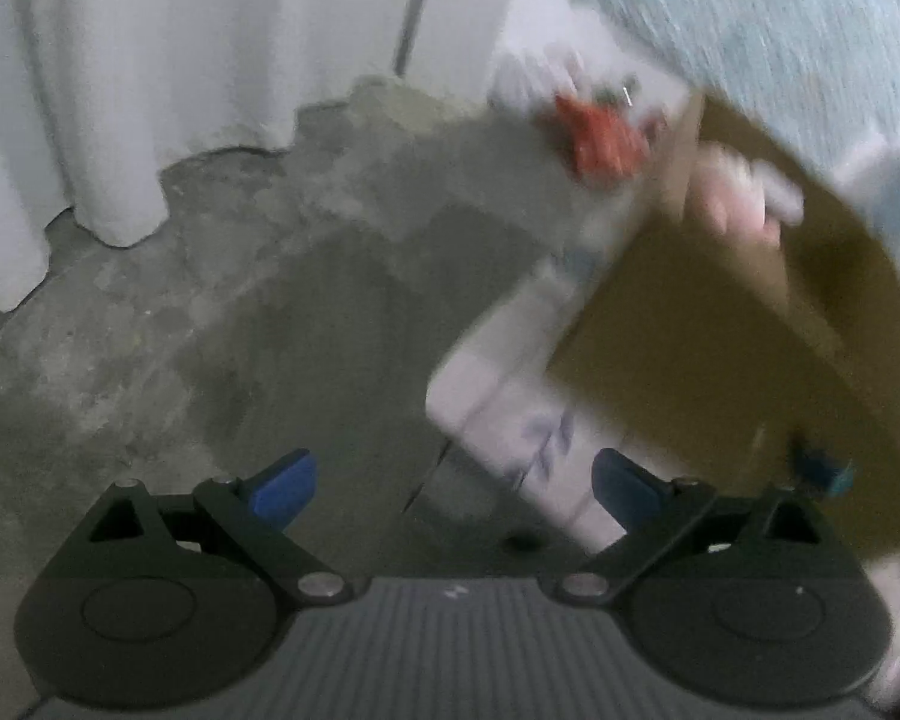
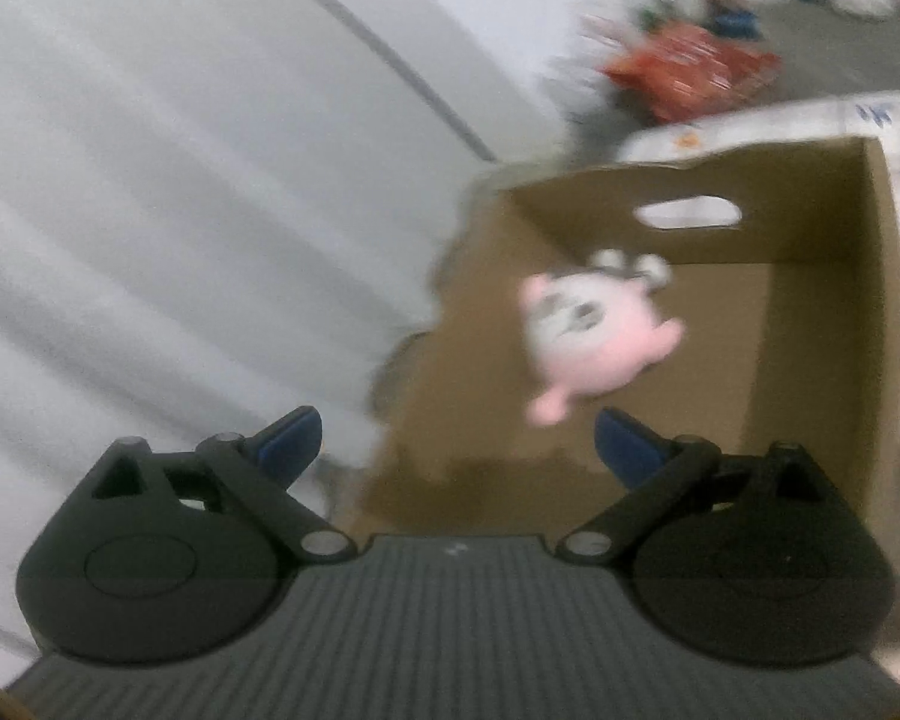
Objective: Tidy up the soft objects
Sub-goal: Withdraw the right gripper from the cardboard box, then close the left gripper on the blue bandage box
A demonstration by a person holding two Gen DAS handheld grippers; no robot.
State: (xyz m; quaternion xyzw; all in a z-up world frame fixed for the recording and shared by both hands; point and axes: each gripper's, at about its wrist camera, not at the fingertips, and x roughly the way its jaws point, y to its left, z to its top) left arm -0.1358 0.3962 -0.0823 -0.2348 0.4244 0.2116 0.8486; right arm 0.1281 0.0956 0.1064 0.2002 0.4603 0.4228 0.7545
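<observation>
**Both grippers empty; pink toy inside the box**

Right wrist view, nearest first: black right gripper with blue-tipped fingers spread wide apart, nothing between them. Just beyond the fingers, an open brown cardboard box with white printed outer faces. An oval hand-hole is cut in its far wall. Inside the box, a pink and white round plush toy with short pink limbs and dark face markings. It sits near the far wall, below the hand-hole, clear of both fingers. Picture is motion-blurred; cannot tell whether the toy rests on the box bottom or is in the air. Beyond the box's far left corner, a blurred red and orange heap of items on the floor. White pleated curtain fills the left side.

Left wrist view: black left gripper, blue-tipped fingers likewise apart and empty, angled down over rough grey concrete floor. The same box stands to the right, its near corner just beyond the right-hand finger. A blurred pinkish shape shows at the box's top edge; too smeared to identify. The red heap lies past the box's far side. The white curtain hangs along the floor's far edge at left. Pale blue-green textured fabric in the upper right corner.
</observation>
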